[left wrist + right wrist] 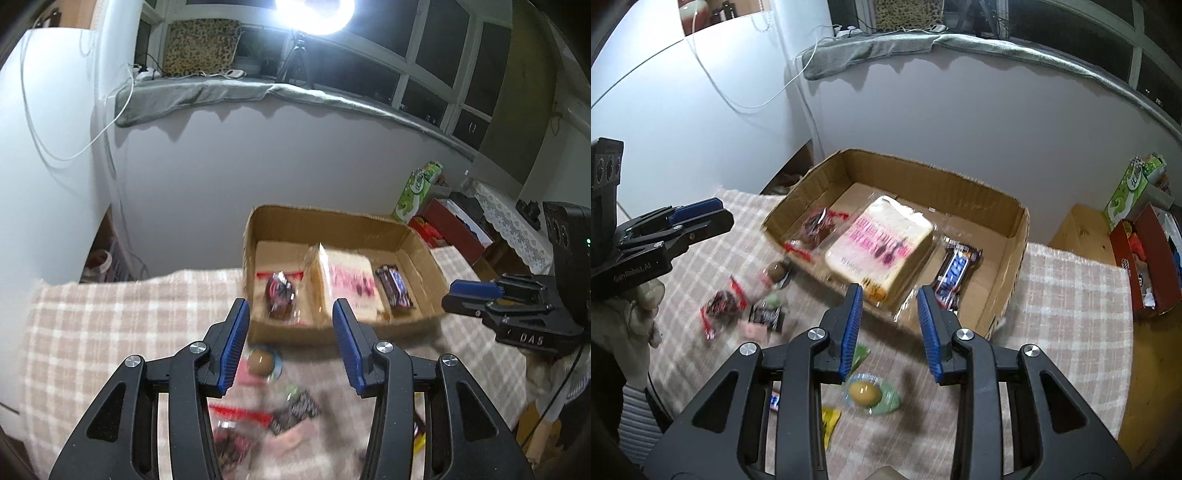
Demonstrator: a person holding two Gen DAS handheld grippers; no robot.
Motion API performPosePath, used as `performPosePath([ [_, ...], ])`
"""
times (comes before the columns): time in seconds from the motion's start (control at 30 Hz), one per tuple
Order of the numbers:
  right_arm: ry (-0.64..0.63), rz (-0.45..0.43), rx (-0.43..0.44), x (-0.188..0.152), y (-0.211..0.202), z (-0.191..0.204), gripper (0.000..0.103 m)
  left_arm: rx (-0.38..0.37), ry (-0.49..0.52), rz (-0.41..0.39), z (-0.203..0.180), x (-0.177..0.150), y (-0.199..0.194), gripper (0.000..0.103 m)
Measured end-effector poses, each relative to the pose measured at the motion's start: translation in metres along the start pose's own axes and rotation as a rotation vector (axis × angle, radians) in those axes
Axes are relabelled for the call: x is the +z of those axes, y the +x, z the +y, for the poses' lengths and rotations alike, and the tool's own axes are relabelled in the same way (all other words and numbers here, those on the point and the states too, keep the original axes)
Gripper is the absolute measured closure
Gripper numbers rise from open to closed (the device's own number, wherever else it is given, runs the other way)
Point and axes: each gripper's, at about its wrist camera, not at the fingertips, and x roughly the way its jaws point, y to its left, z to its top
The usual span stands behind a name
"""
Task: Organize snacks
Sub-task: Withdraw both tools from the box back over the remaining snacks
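Observation:
A cardboard box [255, 240] [1015, 229] sits on the checked cloth. It holds a bagged bread slice [347, 284] [882, 243], a dark red-sealed snack [280, 295] [816, 225] and a Snickers bar [393, 291] [955, 273]. My left gripper [291, 328] [701, 210] is open and empty, above loose snacks in front of the box. My right gripper [890, 314] [469, 291] is open and empty at the box's near wall. A packed egg [866, 393] lies below it, another brown egg [260, 362] [777, 271] below the left one.
Loose snacks on the cloth [1071, 295]: red-sealed packs [720, 308] [229, 439], a small dark packet [766, 317] [295, 410], a yellow wrapper [829, 424]. A red box [1145, 258] and green carton [1130, 192] stand off the table's right. A wall [295, 158] is behind.

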Motion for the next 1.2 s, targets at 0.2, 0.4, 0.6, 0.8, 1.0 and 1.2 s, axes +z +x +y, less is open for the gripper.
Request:
performPosePath([
  [0.2, 0.009, 0.038, 0.031, -0.027, -0.001, -0.001, 0.071, -0.004, -0.019, 0.032, 0.011, -0.024, -0.010, 0.058],
  [0.4, 0.019, 0.070, 0.060, -0.046, 0.000, -0.005, 0.071, -0.021, 0.000, 0.076, 0.010, -0.046, -0.011, 0.058],
  [0.6, -0.002, 0.107, 0.072, -0.062, 0.009, -0.003, 0.071, -0.052, 0.022, 0.143, 0.003, -0.068, 0.005, 0.058],
  [0.8, -0.026, 0.144, 0.084, -0.071, 0.023, 0.002, 0.071, -0.067, 0.043, 0.190, -0.002, -0.078, 0.020, 0.058],
  [1.0, -0.066, 0.173, 0.089, -0.075, 0.036, 0.010, 0.071, -0.066, 0.075, 0.227, -0.005, -0.085, 0.031, 0.058],
  [1.2, -0.097, 0.203, 0.087, -0.080, 0.052, 0.014, 0.071, -0.041, 0.120, 0.247, -0.009, -0.088, 0.039, 0.058],
])
